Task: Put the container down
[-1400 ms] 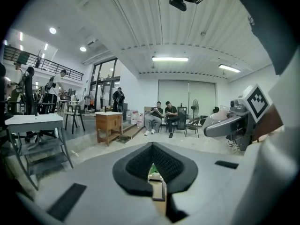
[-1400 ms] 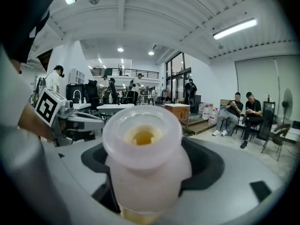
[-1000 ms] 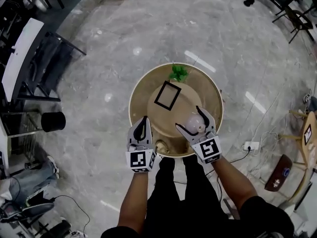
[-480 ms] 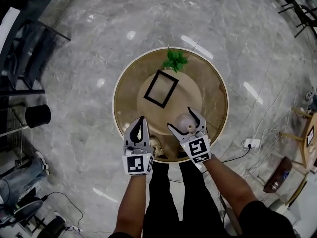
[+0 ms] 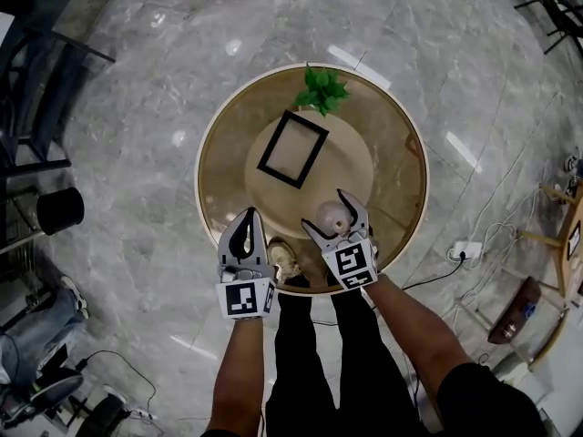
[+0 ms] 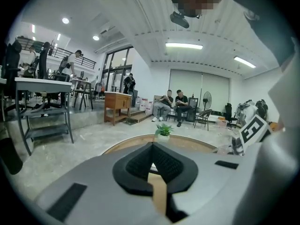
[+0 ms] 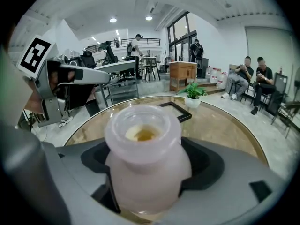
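A pale pink, wide-mouthed container (image 5: 333, 216) (image 7: 145, 158) is held upright between the jaws of my right gripper (image 5: 328, 215) (image 7: 145, 175), which is shut on its body. It hangs over the near part of the round glass-topped table (image 5: 401, 135) (image 7: 225, 121); I cannot tell whether its base touches the glass. My left gripper (image 5: 246, 217) (image 6: 152, 165) is shut with nothing in it, at the table's near-left rim. Something yellowish lies inside the container.
A black rectangular frame (image 5: 292, 148) (image 7: 176, 109) lies at the table's middle, and a small green plant (image 5: 321, 87) (image 6: 163, 131) stands at its far edge. A black stool (image 5: 55, 209) stands left; a power strip (image 5: 466, 248) and cables lie right. Seated people are far off.
In the head view the table has grown larger and slid toward the middle. My right gripper has drifted left and nearer with the container. The left gripper stays shut beside it.
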Tool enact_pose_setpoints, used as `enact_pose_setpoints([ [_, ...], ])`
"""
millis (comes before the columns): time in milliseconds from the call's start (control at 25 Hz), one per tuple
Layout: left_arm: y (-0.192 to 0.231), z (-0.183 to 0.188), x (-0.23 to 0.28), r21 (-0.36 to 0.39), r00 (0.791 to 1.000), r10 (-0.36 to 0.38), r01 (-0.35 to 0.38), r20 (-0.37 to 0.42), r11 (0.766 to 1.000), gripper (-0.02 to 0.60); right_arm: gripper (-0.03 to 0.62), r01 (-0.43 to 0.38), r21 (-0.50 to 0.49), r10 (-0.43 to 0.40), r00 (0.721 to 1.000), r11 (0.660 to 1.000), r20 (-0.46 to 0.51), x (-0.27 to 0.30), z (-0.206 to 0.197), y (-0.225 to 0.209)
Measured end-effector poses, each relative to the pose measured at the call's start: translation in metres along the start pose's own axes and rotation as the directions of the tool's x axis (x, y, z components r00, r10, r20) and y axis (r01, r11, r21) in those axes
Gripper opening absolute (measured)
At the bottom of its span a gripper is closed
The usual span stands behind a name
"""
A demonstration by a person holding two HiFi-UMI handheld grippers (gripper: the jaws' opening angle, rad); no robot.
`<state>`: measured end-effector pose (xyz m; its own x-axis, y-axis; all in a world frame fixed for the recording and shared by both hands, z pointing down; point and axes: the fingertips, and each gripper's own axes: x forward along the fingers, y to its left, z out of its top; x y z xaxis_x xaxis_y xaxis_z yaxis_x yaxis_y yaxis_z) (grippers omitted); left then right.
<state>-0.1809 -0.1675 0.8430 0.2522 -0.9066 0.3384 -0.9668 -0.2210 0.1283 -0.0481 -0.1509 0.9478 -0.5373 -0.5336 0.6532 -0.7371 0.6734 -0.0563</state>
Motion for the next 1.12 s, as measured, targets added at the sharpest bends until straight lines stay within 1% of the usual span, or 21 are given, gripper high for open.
enact_pose_setpoints([
  [120, 0.003, -0.005, 0.001, -0.003, 1.000, -0.002, 0.002, -0.013, 1.000, -0.006, 0.419, 0.011, 0.003, -0.011, 0.999, 1.000, -0.038, 0.005, -0.009, 0.000],
  [320, -0.005, -0.008, 0.001, 0.014, 0.999, -0.041, 0.041, -0.029, 0.999, -0.006, 0.419, 0.008, 0.019, -0.007, 0.999, 1.000, -0.052, 0.011, -0.018, 0.001],
  [480, -0.007, -0.010, 0.001, 0.014, 0.999, -0.037, 0.038, -0.032, 0.999, -0.006, 0.419, 0.000, 0.013, 0.001, 0.997, 1.000, -0.072, 0.015, -0.029, 0.003],
  [560, -0.007, -0.010, 0.000, 0.014, 0.999, -0.033, 0.034, -0.031, 0.999, -0.006, 0.420, -0.002, 0.004, 0.002, 0.997, 1.000, -0.081, 0.016, -0.035, 0.004],
  [680, -0.007, -0.008, -0.003, 0.017, 0.999, -0.029, 0.030, -0.025, 0.999, -0.006, 0.419, -0.005, -0.040, 0.002, 0.997, 0.999, -0.074, 0.016, -0.038, 0.007],
  [800, -0.008, -0.010, -0.006, 0.024, 0.999, -0.033, 0.033, -0.036, 0.999, -0.006, 0.419, 0.000, -0.076, -0.005, 0.998, 0.997, -0.065, 0.019, -0.038, 0.011],
  [920, -0.018, -0.013, -0.009, 0.028, 0.997, -0.044, 0.046, -0.058, 0.999, -0.005, 0.419, -0.016, -0.051, 0.013, 0.999, 0.999, -0.050, 0.009, -0.035, 0.010],
  [1000, -0.024, -0.008, -0.011, 0.023, 0.997, -0.053, 0.055, -0.063, 0.998, -0.005, 0.420, -0.022, -0.055, 0.020, 0.999, 0.998, -0.037, -0.002, -0.027, 0.011],
  [1120, -0.027, 0.008, -0.015, 0.029, 0.996, -0.067, 0.068, -0.058, 0.997, -0.005, 0.420, -0.006, -0.060, 0.006, 1.000, 0.998, -0.004, -0.026, -0.003, 0.010],
])
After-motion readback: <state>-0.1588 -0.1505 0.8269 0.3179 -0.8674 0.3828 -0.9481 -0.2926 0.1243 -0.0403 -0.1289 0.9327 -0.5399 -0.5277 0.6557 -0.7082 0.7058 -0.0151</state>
